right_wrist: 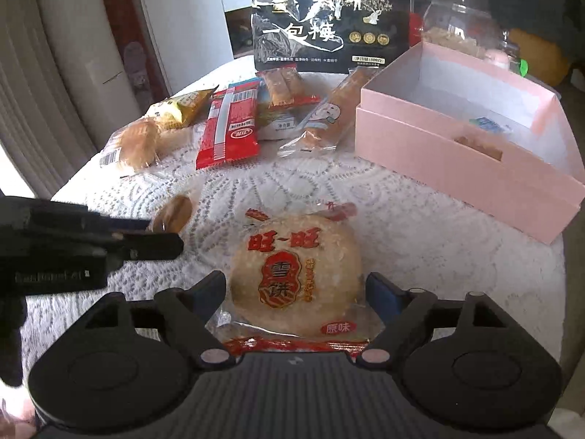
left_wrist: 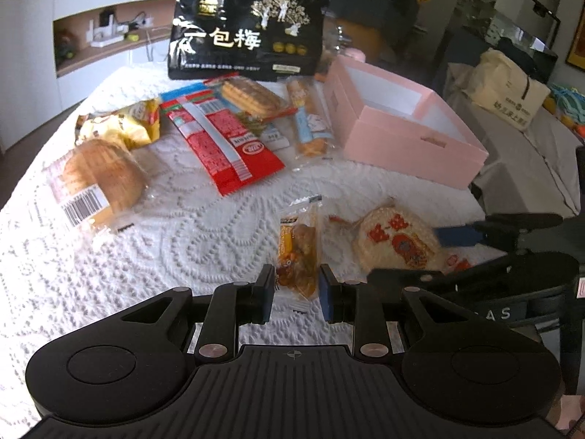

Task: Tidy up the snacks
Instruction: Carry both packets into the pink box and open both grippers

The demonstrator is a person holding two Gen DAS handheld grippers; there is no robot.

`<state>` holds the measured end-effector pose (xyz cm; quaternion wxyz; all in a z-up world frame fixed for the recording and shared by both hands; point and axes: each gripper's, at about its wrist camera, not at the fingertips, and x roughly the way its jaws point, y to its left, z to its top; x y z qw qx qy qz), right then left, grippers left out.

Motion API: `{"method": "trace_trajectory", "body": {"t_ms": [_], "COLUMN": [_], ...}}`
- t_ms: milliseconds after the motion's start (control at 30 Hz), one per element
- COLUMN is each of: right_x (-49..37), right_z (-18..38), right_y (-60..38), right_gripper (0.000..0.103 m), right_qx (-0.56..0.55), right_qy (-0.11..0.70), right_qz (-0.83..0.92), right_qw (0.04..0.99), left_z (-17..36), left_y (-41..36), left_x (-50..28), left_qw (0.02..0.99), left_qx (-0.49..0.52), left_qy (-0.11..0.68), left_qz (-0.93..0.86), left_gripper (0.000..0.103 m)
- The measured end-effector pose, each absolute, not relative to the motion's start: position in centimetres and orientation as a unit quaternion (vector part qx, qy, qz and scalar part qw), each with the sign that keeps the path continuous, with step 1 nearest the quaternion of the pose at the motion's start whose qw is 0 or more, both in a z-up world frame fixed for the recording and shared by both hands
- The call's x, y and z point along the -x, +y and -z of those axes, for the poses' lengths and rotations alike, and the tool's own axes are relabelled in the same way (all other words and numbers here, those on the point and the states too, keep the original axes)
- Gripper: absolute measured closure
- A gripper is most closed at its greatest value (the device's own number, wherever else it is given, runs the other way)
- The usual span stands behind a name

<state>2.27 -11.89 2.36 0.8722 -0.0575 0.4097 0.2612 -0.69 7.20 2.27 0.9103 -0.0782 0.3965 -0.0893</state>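
Note:
My left gripper point(left_wrist: 297, 291) straddles the lower end of a small clear packet of brown snack point(left_wrist: 298, 252) lying on the white cloth; the jaws stand narrowly apart and press it on both sides. My right gripper point(right_wrist: 295, 292) is open wide around a round rice cracker packet point(right_wrist: 296, 274) with red print, pads beside it without touching. That cracker also shows in the left wrist view point(left_wrist: 396, 243), with the right gripper point(left_wrist: 431, 254) around it. The pink box point(right_wrist: 457, 153) stands open at the right, with a small blue item inside.
Further back lie a bread bun point(left_wrist: 102, 179), a yellow packet point(left_wrist: 120, 124), a red packet point(left_wrist: 226, 146), biscuits point(left_wrist: 252, 98), a long pastry point(left_wrist: 310, 124) and a big black bag point(left_wrist: 245, 33). The white cloth point(left_wrist: 182, 241) covers the table. A glass jar point(right_wrist: 460, 25) stands behind the box.

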Motion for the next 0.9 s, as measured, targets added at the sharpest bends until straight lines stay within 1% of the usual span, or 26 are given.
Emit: {"method": "trace_trajectory", "body": {"t_ms": [267,367,700,900], "right_x": [-2.2,-2.0,0.3,0.8], "right_z": [-2.7,-2.7,-5.5,-8.0], "right_y": [-11.2,-11.9,-18.8,-21.4], "right_gripper": [0.020,0.025,0.025,0.025], "right_qx": [0.088,0.081,0.049,0.044], "right_qy": [0.398,0.401,0.390,0.363], "right_qz": [-0.253,-0.252,-0.217,-0.192], "right_qw": [0.877,0.877,0.894,0.911], "left_z": [-2.2,-2.5,-3.6,-4.7], "left_y": [6.7,6.3,2.7,-0.3], "left_x": [1.2,1.4,1.9,1.1], "left_qw": [0.912,0.913,0.906,0.900], "left_qx": [0.071,0.064,0.047,0.027], "left_qy": [0.395,0.392,0.389,0.383], "left_qz": [0.085,0.087,0.158,0.205], "left_gripper": [0.073,0.073,0.073,0.073]}}
